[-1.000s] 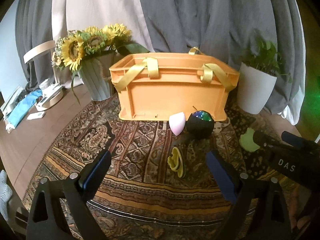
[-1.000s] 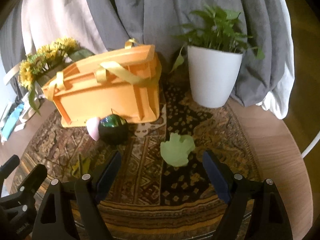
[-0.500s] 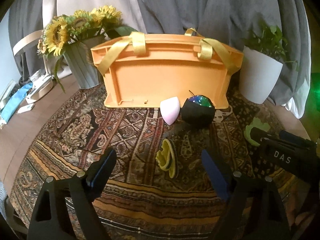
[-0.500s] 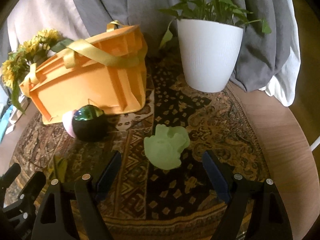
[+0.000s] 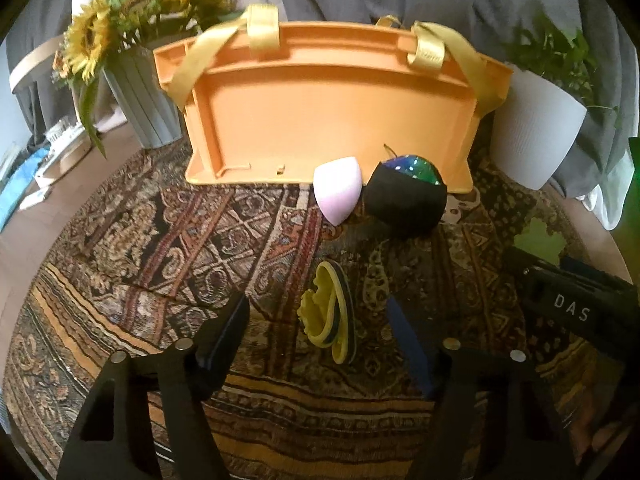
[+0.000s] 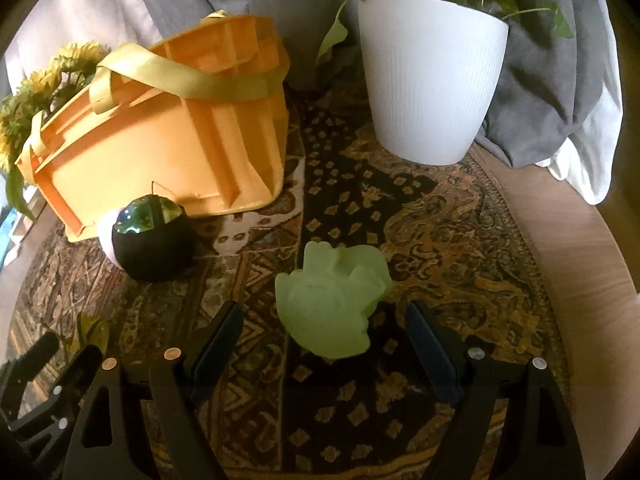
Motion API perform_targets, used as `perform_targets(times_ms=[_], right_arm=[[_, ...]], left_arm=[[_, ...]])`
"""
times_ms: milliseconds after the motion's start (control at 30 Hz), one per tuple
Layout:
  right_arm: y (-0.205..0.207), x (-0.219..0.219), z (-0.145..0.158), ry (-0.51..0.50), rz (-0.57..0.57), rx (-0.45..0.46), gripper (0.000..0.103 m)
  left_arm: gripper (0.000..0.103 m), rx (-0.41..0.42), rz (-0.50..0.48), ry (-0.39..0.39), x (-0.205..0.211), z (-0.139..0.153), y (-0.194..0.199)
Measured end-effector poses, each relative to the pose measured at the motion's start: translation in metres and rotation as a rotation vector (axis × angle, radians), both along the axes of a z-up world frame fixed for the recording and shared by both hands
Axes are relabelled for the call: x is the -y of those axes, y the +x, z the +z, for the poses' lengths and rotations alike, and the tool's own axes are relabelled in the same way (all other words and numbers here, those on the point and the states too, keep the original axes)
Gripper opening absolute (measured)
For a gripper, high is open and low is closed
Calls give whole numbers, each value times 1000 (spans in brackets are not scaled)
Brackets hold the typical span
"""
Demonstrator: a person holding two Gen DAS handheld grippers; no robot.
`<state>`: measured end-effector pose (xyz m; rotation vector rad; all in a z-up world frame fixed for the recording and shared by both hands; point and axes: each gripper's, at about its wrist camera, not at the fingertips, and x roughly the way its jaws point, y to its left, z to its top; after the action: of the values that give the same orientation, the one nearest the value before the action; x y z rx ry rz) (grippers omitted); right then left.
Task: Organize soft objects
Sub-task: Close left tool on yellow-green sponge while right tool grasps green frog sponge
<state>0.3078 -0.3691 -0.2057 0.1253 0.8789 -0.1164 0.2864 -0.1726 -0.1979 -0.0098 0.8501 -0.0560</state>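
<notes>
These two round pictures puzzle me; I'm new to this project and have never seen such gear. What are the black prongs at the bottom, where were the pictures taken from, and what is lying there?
The black prongs are the two fingers of a hand-held gripper; a person carries one in each hand, with a fisheye camera looking along the fingers.

The left hand-held gripper is open around a yellow soft toy without touching it. Beyond lie a pink sponge and a black ball with a shiny top, before an orange crate.

The right hand-held gripper is open around a pale green soft toy. Nothing is held yet. Everything rests on a patterned rug, with a white plant pot and sunflowers behind.
</notes>
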Motion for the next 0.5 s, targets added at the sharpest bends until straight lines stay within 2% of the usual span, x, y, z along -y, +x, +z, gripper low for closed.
perform_targets(times_ms=[133, 233, 300, 400, 500], right_arm=[[5, 0, -3, -6, -8, -4, 84], [7, 0, -6, -16, -11, -6, 83], [7, 0, -7, -19, -12, -6, 78], [8, 1, -9, -26, -18, -16, 64], [8, 1, -10, -27, -16, -13, 61]], left_arm=[[61, -17, -2, 0, 1, -5, 4], [53, -37, -8, -5, 2, -9, 7], [42, -52, -10, -8, 3, -12, 8], [31, -66, -11, -18, 2, -15, 9], [30, -68, -16, -29, 3, -15, 9]])
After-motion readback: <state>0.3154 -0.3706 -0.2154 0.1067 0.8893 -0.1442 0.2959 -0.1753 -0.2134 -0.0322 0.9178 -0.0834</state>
